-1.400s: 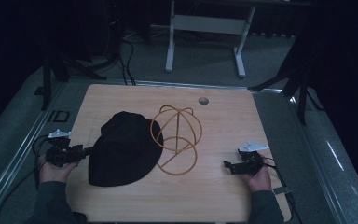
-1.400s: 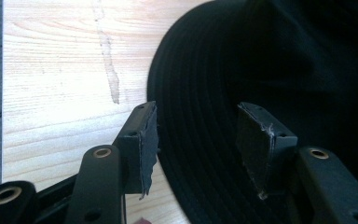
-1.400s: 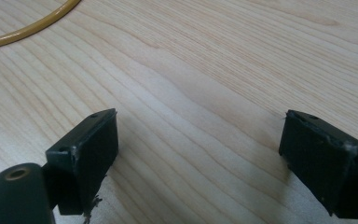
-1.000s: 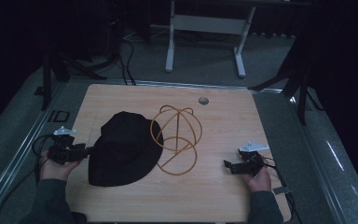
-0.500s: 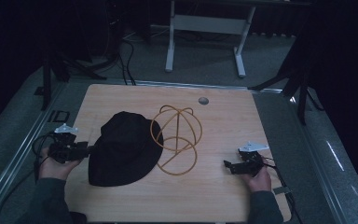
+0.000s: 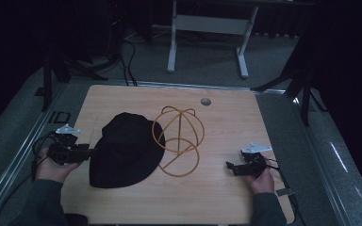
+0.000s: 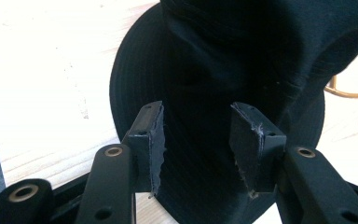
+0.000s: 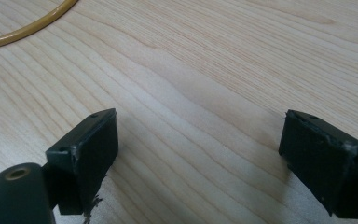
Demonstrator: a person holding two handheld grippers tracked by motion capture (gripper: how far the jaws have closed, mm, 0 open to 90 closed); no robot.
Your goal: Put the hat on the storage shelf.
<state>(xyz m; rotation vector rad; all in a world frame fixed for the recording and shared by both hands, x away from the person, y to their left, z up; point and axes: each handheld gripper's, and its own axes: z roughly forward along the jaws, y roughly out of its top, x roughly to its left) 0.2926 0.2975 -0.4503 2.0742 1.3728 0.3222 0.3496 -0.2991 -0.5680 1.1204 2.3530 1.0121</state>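
Observation:
A black bucket hat [image 6: 125,148] lies flat on the left half of the wooden table [image 6: 226,202]. Beside it, touching its right edge, stands a tan wire frame [image 6: 179,139] made of crossed hoops on a ring base. My left gripper [image 6: 90,152] lies at the hat's left brim. In the left gripper view the hat [image 7: 242,56] spreads under the left gripper [image 7: 196,121], whose jaws stand apart over the brim without pinching it. My right gripper [image 6: 229,166] rests at the right front, open; in its own view the right gripper [image 8: 198,135] frames bare wood, the wire frame [image 8: 28,30] at top left.
A small grey round cap [image 6: 206,101] is set in the tabletop near the far edge. Beyond the table stand a white desk frame [image 6: 207,23] and cables [image 6: 122,56] on the carpet. Dark stands flank both far corners.
My left gripper has edged slightly toward the far side along the hat's brim. The right gripper, the hat and the wire frame have kept still.

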